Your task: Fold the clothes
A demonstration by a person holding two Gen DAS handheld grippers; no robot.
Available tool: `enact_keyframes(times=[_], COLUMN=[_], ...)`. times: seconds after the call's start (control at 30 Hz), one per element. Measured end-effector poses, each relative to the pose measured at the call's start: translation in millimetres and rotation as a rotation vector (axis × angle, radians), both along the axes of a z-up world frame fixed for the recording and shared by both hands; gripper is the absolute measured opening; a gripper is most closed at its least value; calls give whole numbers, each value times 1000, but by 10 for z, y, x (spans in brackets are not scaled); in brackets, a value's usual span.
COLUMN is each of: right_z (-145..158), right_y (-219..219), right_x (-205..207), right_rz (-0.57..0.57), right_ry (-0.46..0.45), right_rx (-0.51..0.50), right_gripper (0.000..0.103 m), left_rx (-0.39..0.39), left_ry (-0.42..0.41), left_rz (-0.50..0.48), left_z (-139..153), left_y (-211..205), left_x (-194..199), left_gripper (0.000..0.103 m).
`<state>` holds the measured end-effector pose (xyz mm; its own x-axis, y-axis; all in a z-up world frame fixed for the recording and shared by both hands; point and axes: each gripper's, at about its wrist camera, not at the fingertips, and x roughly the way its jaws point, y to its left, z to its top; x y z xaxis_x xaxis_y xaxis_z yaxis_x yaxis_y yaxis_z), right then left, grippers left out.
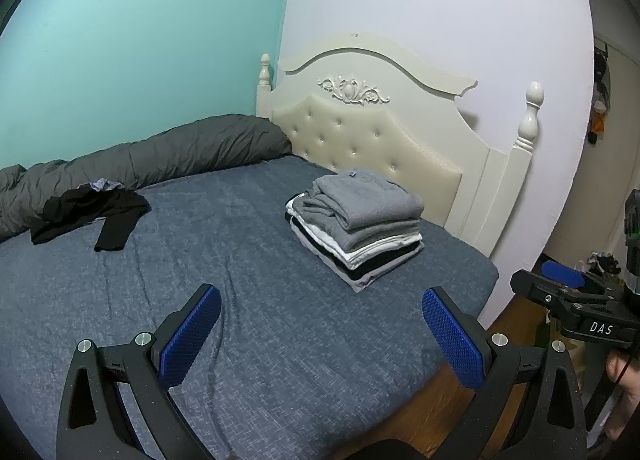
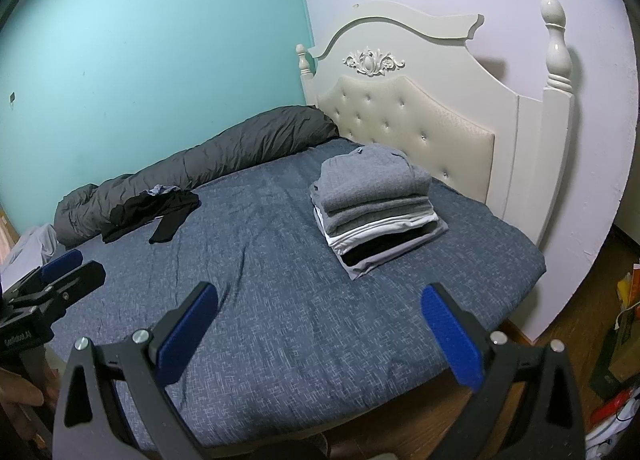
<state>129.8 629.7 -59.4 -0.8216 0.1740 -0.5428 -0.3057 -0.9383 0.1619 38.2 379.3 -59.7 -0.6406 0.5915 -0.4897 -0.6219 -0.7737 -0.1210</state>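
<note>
Both grippers hang above the foot end of the bed [image 1: 248, 228], and neither holds anything. The left gripper [image 1: 320, 340] has its blue-padded fingers [image 1: 192, 336] spread wide apart, released, with only the blue-grey bedspread showing between them. The right gripper [image 2: 320, 336] is the same: fingers [image 2: 452, 336] splayed open over bare bedspread, near the bed's edge where the wooden floor [image 2: 420, 424] begins.

The folded clothes sit in a neat stack [image 1: 356, 224] on the bed, just in front of the cream headboard [image 1: 376, 128]. Grey knit pieces lie on top, then white, black and pale grey layers beneath. The stack stands well apart from both grippers.

Further from the headboard, along the turquoise wall [image 1: 132, 40], a rolled dark grey duvet [image 1: 160, 156] runs the length of the bed. A crumpled black garment [image 1: 92, 216] lies against it, unfolded, with one sleeve or leg trailing onto the bedspread and a scrap of light blue fabric [image 1: 102, 184] peeking out behind it.

A person's hand [image 2: 20, 388] shows at the edge of the right wrist view, gripping the left gripper's handle.
</note>
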Motion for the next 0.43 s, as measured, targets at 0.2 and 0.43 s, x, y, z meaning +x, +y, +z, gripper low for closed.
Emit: enact_keyframes(times=[0.2,0.43], right_z=[-4,14], right_y=[18,16], right_x=[-1,-17], right_rz=[-3,2], right_ry=[6,9], right_rx=[-3,-2], right_gripper=[102,102], left_rx=[1,2], left_ry=[-1,1], left_rz=[1,-1], left_z=[5,16], left_y=[-4,-3], left_x=[5,18], left_gripper=[103,103])
